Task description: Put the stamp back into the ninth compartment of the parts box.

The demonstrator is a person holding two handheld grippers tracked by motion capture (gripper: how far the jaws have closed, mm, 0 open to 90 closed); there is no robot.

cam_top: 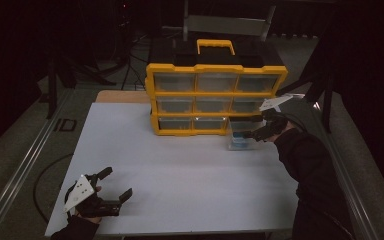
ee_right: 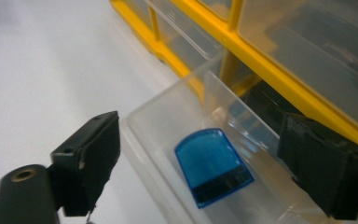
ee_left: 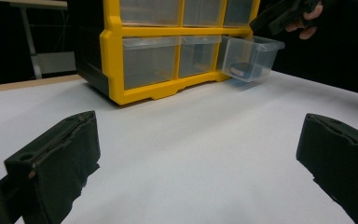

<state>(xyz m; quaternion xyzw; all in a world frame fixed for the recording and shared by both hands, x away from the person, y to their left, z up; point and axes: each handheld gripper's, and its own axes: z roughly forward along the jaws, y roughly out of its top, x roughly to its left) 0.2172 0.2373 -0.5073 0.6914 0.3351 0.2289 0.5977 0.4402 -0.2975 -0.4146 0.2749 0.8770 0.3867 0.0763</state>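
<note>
With its jaws spread wide, the right gripper is hovering over the pulled-out drawer, where the blue piece is lying directly beneath, seemingly dropped for storage.

No readable text or labels anywhere

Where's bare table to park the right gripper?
Bare white table runs from the yellow organizer to the near edge, right of the left gripper. Crowded where the pulled-out drawer sits under the right gripper.

White table, dark floor
</note>
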